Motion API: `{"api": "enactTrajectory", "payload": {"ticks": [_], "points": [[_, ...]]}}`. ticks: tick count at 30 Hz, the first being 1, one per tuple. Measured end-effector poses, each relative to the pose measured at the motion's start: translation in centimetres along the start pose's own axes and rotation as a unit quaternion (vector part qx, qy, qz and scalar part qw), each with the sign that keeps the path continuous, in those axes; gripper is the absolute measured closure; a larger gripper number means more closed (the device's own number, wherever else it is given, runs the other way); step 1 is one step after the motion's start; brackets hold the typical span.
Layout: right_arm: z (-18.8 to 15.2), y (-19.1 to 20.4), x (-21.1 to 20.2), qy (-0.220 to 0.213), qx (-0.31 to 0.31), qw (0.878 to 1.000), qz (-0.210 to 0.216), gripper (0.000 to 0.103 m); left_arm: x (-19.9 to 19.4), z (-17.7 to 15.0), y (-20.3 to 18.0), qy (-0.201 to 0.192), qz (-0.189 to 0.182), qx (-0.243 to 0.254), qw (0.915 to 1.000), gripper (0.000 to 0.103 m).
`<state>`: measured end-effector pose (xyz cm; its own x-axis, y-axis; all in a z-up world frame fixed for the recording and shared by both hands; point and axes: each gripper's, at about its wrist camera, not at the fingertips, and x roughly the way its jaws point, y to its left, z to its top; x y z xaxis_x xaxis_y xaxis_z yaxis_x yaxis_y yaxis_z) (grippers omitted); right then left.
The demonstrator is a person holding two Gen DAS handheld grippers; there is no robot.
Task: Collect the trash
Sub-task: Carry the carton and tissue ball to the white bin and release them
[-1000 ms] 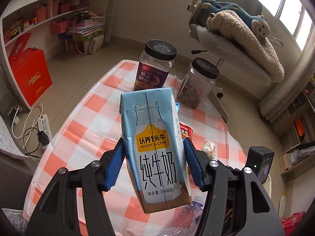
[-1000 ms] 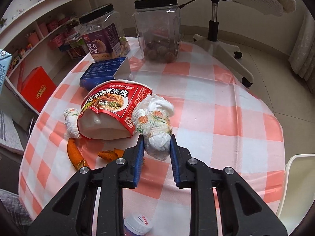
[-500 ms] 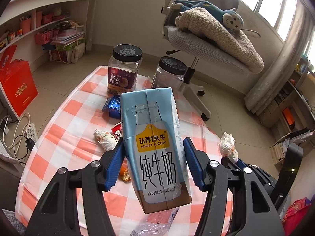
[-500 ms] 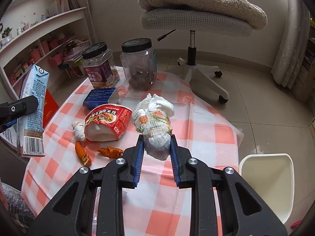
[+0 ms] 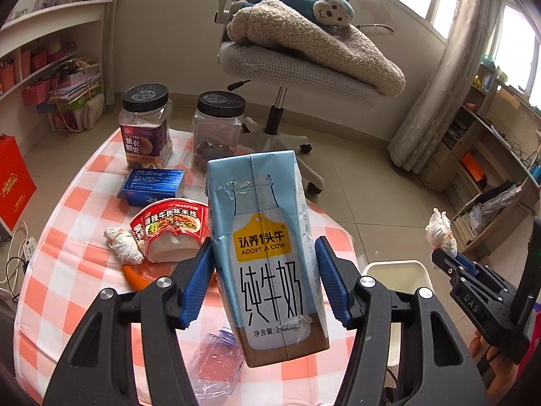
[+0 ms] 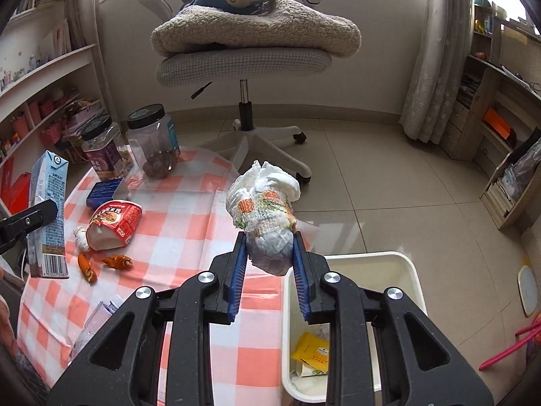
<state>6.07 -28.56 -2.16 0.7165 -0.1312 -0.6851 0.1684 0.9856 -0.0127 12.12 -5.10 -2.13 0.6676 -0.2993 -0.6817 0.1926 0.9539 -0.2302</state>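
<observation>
My left gripper [image 5: 265,279] is shut on a light blue milk carton [image 5: 267,247] and holds it upright above the checked table [image 5: 67,291]. The carton also shows in the right wrist view [image 6: 47,209]. My right gripper [image 6: 268,260] is shut on a crumpled white printed wrapper [image 6: 265,216], high above the table's right edge and the near rim of the white bin [image 6: 402,264]. The wrapper also shows in the left wrist view [image 5: 439,233]. On the table lie a red noodle cup [image 5: 170,230], a small wrapper wad [image 5: 123,247], orange peels [image 6: 101,262] and a crushed clear bottle [image 5: 216,355].
Two black-lidded jars [image 5: 145,125] [image 5: 218,128] and a blue box [image 5: 154,186] stand at the table's far side. The bin holds a yellow packet [image 6: 312,352]. An office chair [image 6: 243,64] with a blanket stands beyond. Shelves line the left wall.
Both grippers have risen and pulled back from the table with their loads. The right gripper has swung right with the wrapper, and the white bin now lies below it.
</observation>
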Motion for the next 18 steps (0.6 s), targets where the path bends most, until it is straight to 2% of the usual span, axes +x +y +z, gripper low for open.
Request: {"api": "enactTrajectory", "payload": {"ticks": [7, 12, 18], "points": [[-0.9, -5.6, -1.5, -0.007, 0.035, 0.999, -0.04, 0.072, 1.1, -1.3, -6.3, 0.004, -0.028, 0.058, 0.9979, 0.044], [-1.1, -9.4, -2.9, -0.028, 0.079, 0.994, -0.069, 0.035, 1.2, -2.4, -10.9, 0.0, -0.057, 0.095, 0.9938, 0.044], [-0.9, -13.1, -5.5, -0.07, 0.126, 0.985, -0.09, 0.016, 2.6, -4.1, -15.9, 0.021, -0.083, 0.131, 0.9877, 0.044]]}}
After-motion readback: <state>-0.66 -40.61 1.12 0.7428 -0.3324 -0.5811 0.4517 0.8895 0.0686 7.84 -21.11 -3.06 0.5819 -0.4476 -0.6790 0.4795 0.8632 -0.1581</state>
